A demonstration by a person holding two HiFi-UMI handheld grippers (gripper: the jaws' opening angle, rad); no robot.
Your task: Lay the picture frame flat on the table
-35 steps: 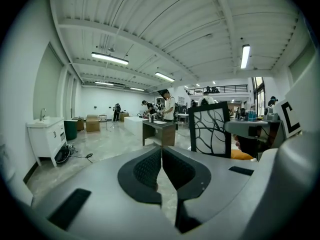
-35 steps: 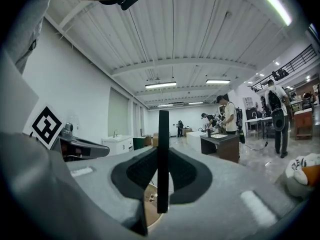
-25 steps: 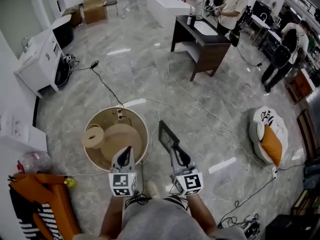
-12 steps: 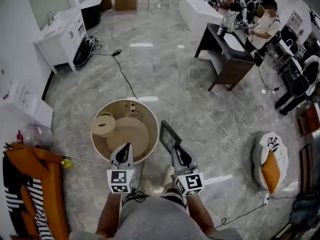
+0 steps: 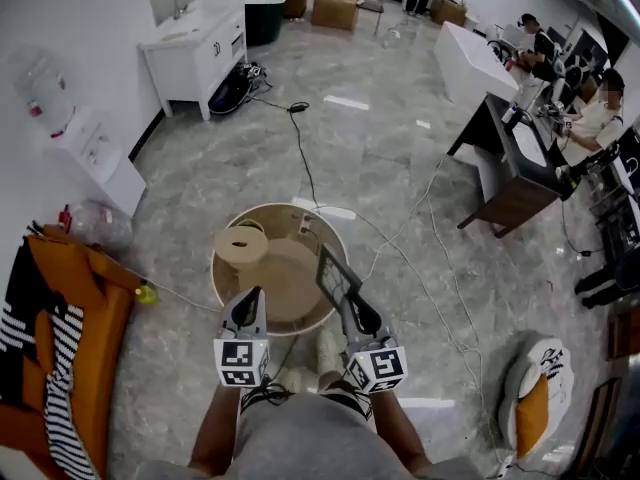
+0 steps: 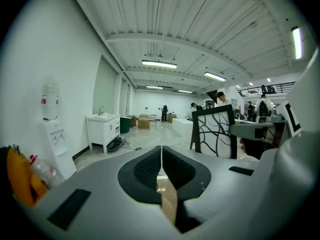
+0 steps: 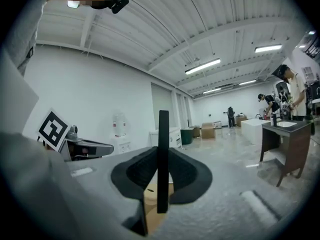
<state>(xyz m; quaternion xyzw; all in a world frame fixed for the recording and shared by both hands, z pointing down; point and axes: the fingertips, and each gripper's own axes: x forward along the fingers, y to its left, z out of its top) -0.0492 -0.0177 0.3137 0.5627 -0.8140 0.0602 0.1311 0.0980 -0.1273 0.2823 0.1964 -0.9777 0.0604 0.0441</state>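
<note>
A black picture frame [image 5: 337, 272] with a branch pattern [image 6: 215, 131] stands upright in the air, with my right gripper [image 5: 354, 306] shut on its lower edge. It hangs over the right rim of the round wooden table [image 5: 222, 286]. Along the right gripper's jaws [image 7: 162, 169] the frame [image 7: 163, 134] shows edge-on, clamped between the pads. To its left, my left gripper [image 5: 253, 295] hovers over the table's near edge; its jaws [image 6: 161, 156] are shut with nothing in them. A tan paper roll [image 5: 241, 245] lies on the table's far left.
Cables [image 5: 425, 230] trail over the marble floor past the table. An orange and striped seat [image 5: 58, 343] lies at the left, a white cabinet [image 5: 195, 40] at the back left, a dark desk [image 5: 520, 183] with seated people at the right, and a cushion [image 5: 530, 393] at the lower right.
The view has swung left and the person has closed in on the table. Both grippers, once short of it, now reach over its near rim. The frame stays upright in the right gripper.
</note>
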